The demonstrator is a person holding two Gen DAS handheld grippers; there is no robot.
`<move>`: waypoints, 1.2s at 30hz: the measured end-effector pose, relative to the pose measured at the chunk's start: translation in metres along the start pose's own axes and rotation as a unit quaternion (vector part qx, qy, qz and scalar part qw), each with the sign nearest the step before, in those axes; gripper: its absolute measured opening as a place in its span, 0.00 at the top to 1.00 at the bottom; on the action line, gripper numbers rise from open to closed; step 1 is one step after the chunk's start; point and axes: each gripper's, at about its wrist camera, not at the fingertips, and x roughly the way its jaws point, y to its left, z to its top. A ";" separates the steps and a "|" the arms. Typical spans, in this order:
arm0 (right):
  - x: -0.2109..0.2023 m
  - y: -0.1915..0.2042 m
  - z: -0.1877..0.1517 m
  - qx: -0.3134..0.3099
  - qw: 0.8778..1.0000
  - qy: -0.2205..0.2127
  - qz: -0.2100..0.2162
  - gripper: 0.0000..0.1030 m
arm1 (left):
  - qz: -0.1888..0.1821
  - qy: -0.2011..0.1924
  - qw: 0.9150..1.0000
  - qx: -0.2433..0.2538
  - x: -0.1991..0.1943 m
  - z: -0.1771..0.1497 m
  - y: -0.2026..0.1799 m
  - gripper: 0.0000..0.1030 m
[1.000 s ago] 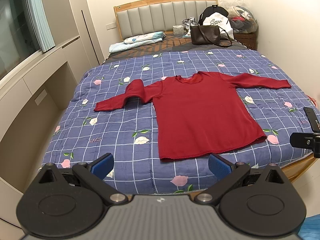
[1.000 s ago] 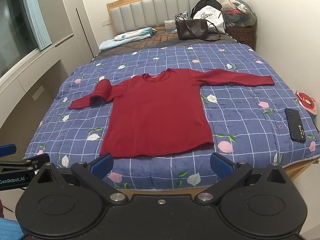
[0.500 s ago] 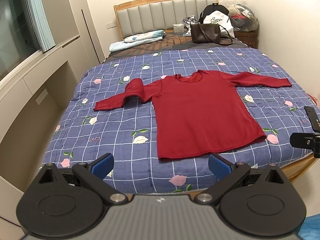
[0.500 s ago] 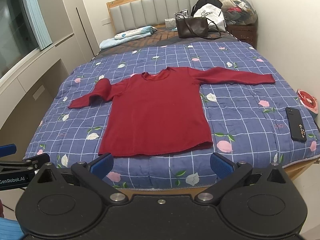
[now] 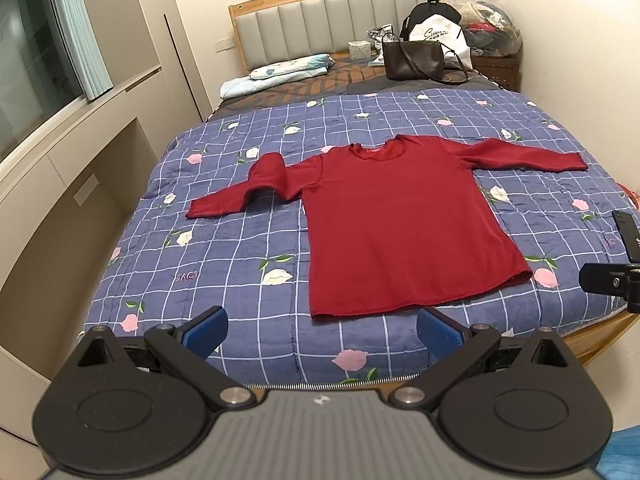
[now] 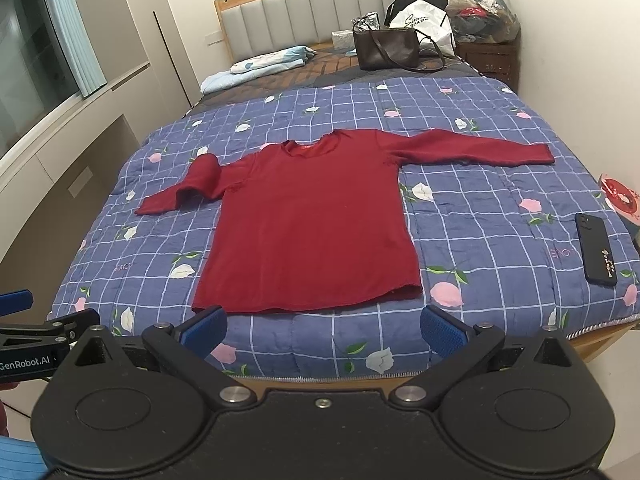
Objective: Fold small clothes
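Window: glazed pane with a pale teal pleated curtain (image 5: pixel 86 46) at the far left, above a beige built-in ledge.
Left gripper: black two-finger gripper with blue ribbed pads (image 5: pixel 322 326), held above the near edge of the bed; fingers released and spread wide, grasping nothing.
Quilt: blue checked quilt with pink and white flower print (image 5: pixel 240 248), covering the bed from the near edge up to the brown sheet at the far end.
Garment: dark red long-sleeved knit top (image 5: pixel 396 224), laid flat on the quilt, neckline toward the headboard, hem toward the near edge.
Left sleeve: bent, with a raised hump near the shoulder; cuff flat on the quilt.
Right sleeve: stretched out straight to the right.
Pillow: light blue folded bedding (image 6: pixel 264 65), far left of the bed, by the grey padded headboard (image 6: pixel 320 12).
Handbag: dark brown leather shoulder bag (image 6: pixel 387 48), upright at the far end, right of centre.
Right gripper: black two-finger gripper with blue ribbed pads (image 6: pixel 324 326), above the near edge; fingers released, wide apart, empty.
Phone: dark rectangular phone in a black case (image 6: pixel 595 255), flat on the quilt at the right, well apart from the garment.
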 end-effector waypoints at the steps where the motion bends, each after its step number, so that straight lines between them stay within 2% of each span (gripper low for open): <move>1: 0.001 -0.005 0.005 0.001 1.000 0.003 0.003 0.00 | 0.001 0.001 1.000 0.000 0.000 0.001 -0.001 0.00; 21: 0.022 -0.023 0.034 -0.017 0.999 0.033 0.017 0.00 | 0.027 0.023 0.999 -0.010 0.013 0.023 -0.026 0.00; 36: 0.046 -0.074 0.077 -0.064 0.997 0.049 0.013 0.00 | 0.039 0.026 0.998 -0.042 0.026 0.050 -0.074 0.00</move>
